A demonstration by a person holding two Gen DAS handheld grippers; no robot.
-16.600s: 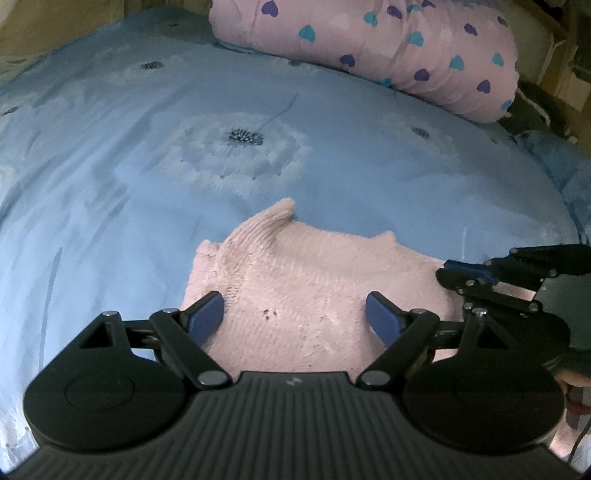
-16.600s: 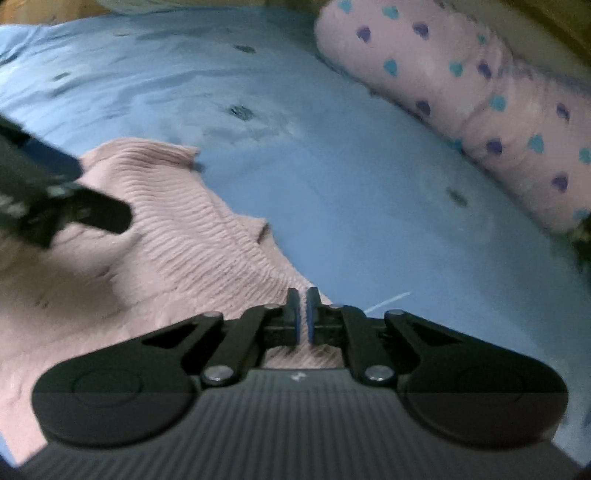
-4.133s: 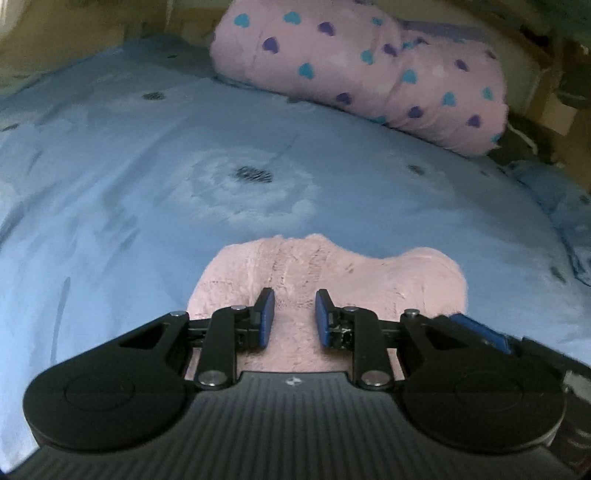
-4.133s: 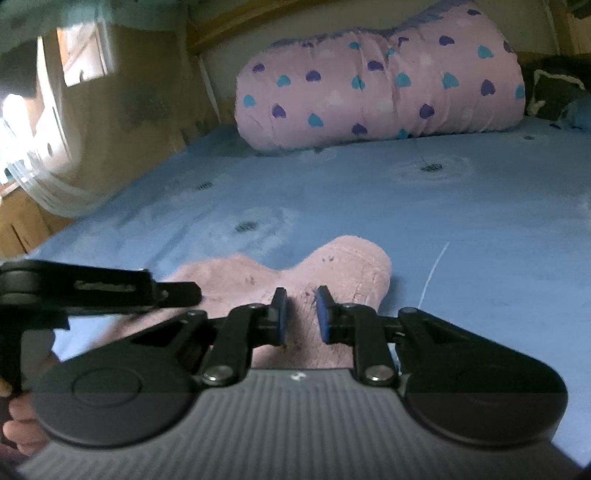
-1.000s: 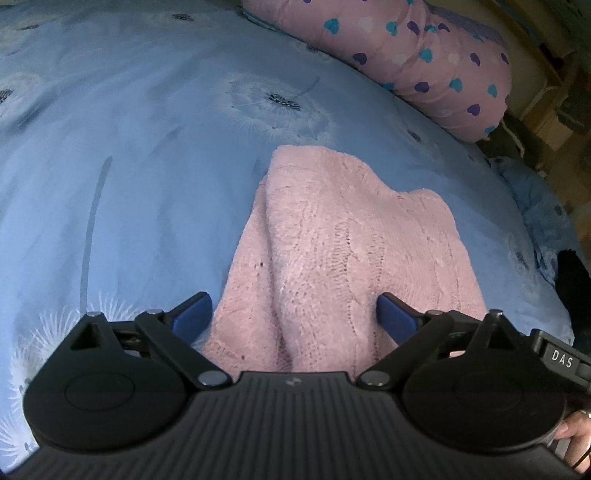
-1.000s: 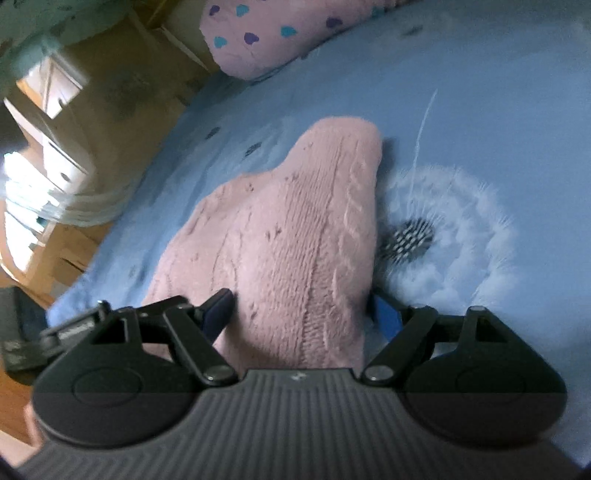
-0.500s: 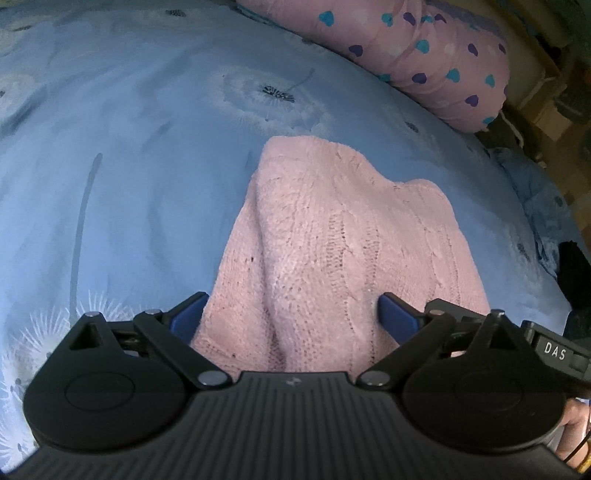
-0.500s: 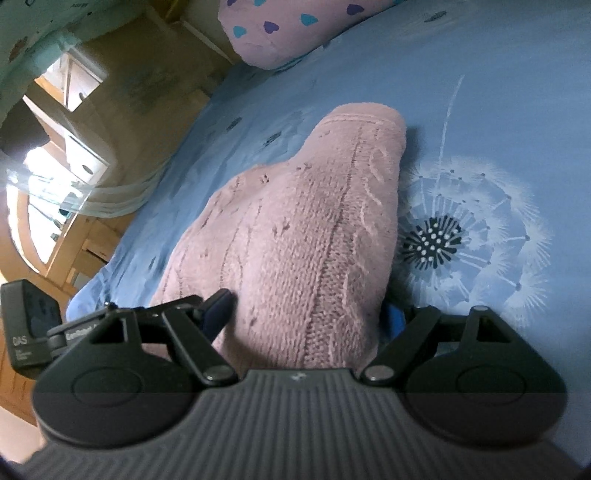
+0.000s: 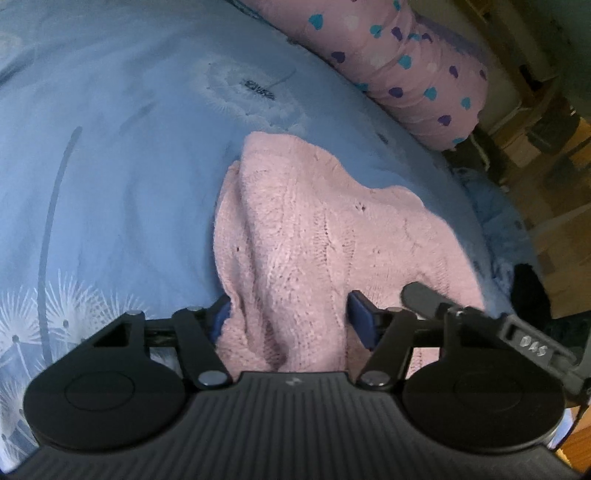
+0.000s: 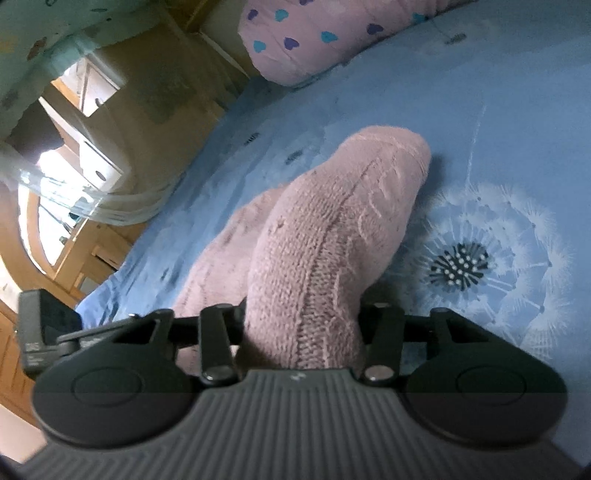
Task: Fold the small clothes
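A folded pink knitted sweater (image 9: 314,229) lies on the blue bedsheet (image 9: 110,166). My left gripper (image 9: 290,321) has its jaws closing on the sweater's near left edge, and the knit bunches up between the blue pads. My right gripper (image 10: 301,325) holds the near right edge of the sweater (image 10: 332,236), and a thick roll of knit fills the gap between its jaws. The right gripper's body also shows in the left wrist view (image 9: 480,325), and the left gripper's body shows in the right wrist view (image 10: 55,332).
A pink pillow with heart prints (image 9: 406,62) lies along the far side of the bed, and it also shows in the right wrist view (image 10: 325,33). Wooden furniture (image 10: 92,129) stands beyond the bed's edge. A dandelion print (image 10: 461,266) marks the sheet to the right of the sweater.
Both grippers' jaws have narrowed from wide open onto the sweater's near edge, and the knit has bunched up and lifted between them.
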